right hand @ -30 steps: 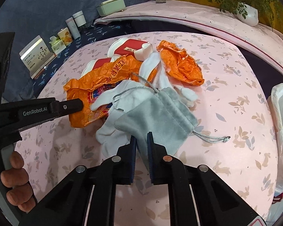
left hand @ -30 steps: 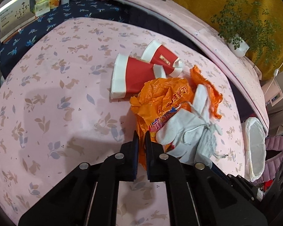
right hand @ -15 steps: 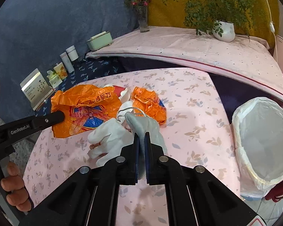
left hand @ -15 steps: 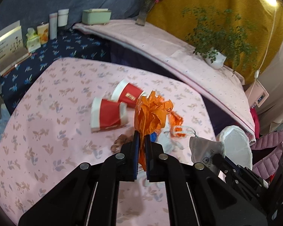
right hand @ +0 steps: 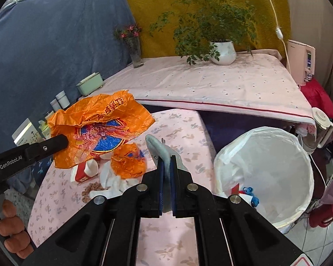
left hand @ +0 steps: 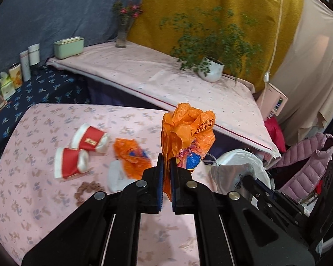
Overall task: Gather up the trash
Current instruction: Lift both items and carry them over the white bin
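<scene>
My left gripper (left hand: 165,168) is shut on an orange plastic bag (left hand: 187,135) and holds it above the pink table; the bag also shows in the right wrist view (right hand: 100,126). My right gripper (right hand: 166,170) is shut on a grey drawstring pouch (right hand: 161,153), lifted near the table's right edge. On the table lie a second orange bag (left hand: 132,157), two red and white paper cups (left hand: 77,153), a white glove (left hand: 116,175) and a brown crumb pile (left hand: 86,190). A white-lined trash bin (right hand: 264,173) stands to the right of the table.
A pink-covered bench (left hand: 166,82) behind the table bears a potted plant (left hand: 211,68), a flower vase (left hand: 122,33) and a green box (left hand: 68,46). Tins and boxes (left hand: 22,66) stand on blue cloth at left. A pink jacket (left hand: 308,164) lies right.
Both grippers have risen from the table and swung right toward the bin, lifting the orange bag and the grey pouch off the pile. The glove and crumbs are now uncovered.
</scene>
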A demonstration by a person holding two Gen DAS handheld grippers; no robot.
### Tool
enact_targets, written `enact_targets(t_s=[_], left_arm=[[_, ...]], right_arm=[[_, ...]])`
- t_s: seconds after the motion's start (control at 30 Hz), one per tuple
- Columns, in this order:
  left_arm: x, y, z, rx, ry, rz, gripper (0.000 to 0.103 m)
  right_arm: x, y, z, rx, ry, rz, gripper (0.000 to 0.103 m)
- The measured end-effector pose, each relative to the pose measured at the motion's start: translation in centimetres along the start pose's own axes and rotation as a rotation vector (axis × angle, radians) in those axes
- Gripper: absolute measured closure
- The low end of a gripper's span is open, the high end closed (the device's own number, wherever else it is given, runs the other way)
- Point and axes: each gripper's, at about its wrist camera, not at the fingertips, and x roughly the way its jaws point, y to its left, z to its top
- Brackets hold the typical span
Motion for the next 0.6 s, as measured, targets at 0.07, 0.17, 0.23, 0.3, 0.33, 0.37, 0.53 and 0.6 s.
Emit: enact_targets(t_s=[0.07,0.17,0.23,0.3,0.33,0.37,0.53,0.6], left_arm=[[0.8,-1.8,-0.1,0.026,0.008,-0.015,0.098],[2.1,-4.4,-0.4,0.063,0.029,-0.046,0.098],[3.1,-6.2,-0.7,0.089,0.047,-0.065,0.098],[4.0,-7.8,-0.9,0.109,0.063,-0.078,0.098],[4.6,-8.6,-1.1,0.117,0.073,-0.088,0.098],[5.0,-9.1,-1.2,0.123,0.082,-0.097,0.098],[7.5,-12.3,-1.9,0.162,0.128,-0.126,0.098],[8.4,-13.2,-2.2,0.169,0.146,-0.137,0.098]], right_arm=[[-0.5,-1.5,0.4,0.02,-0.013,-0.02,0.098],[-1.1,-4.1,0.8,0.057,-0.03,-0.053,0.098],[-1.5,-5.6,0.9,0.078,-0.037,-0.074,0.098],[-1.8,-7.2,0.9,0.1,-0.041,-0.096,0.098],[-1.9,-7.8,0.8,0.109,-0.04,-0.105,0.098],[-1.9,-8.6,0.8,0.12,-0.039,-0.116,0.098],[-1.8,-12.0,0.3,0.167,-0.027,-0.158,0.098],[-1.7,-13.0,0.1,0.184,-0.02,-0.169,0.098]])
